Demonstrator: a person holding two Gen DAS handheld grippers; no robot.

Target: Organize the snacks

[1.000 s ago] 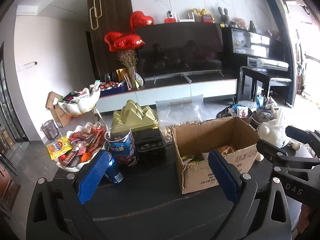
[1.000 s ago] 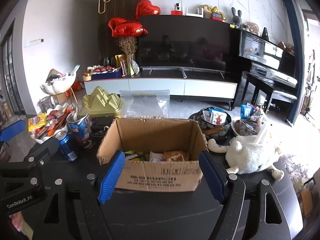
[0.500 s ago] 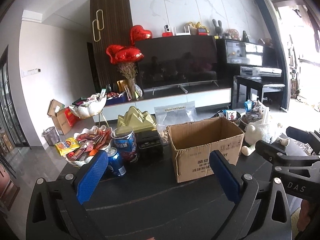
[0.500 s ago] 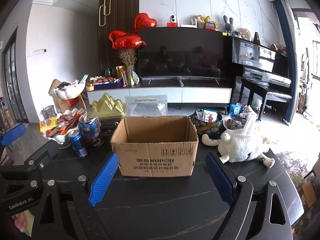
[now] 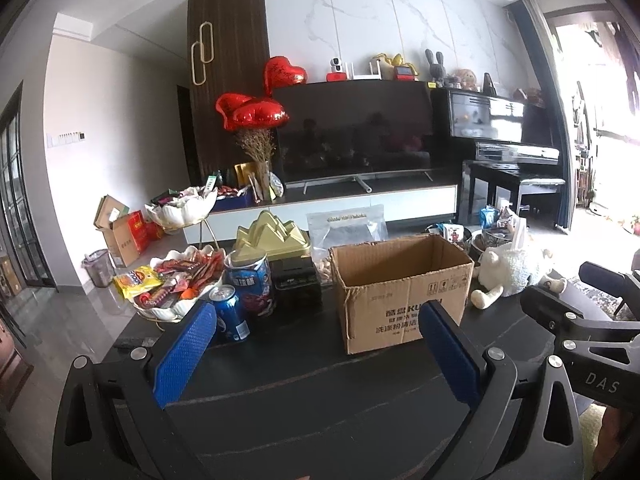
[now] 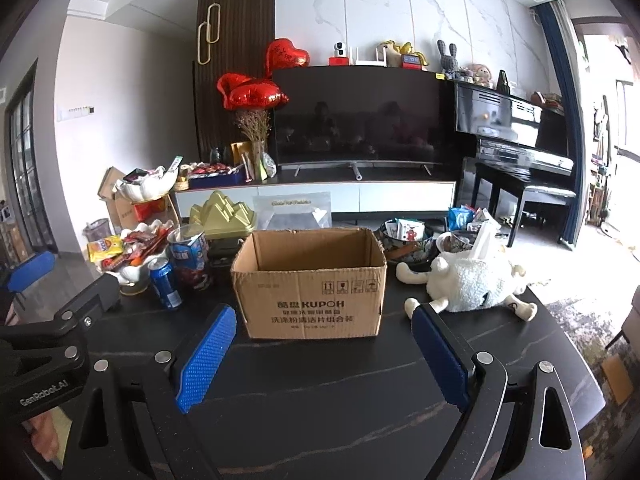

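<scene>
I have the cardboard box (image 6: 310, 286) standing open-topped on the dark table (image 6: 320, 420), straight ahead of my right gripper (image 6: 320, 354) and apart from its fingertips; those jaws have just been opening and now stand spread wide with nothing between them; my left gripper (image 5: 316, 354) is likewise spread and empty, with the box ahead and to its right. Left of the box sit a blue can (image 5: 230, 312), a snack tub (image 5: 250, 282) and a white shell dish of snacks (image 5: 176, 280); a plush sheep (image 6: 470, 280) lies to its right. Bare tabletop runs from both grippers to the box front; the table's right edge curves away near the sheep. Both grippers tilt slightly downward, side by side.
</scene>
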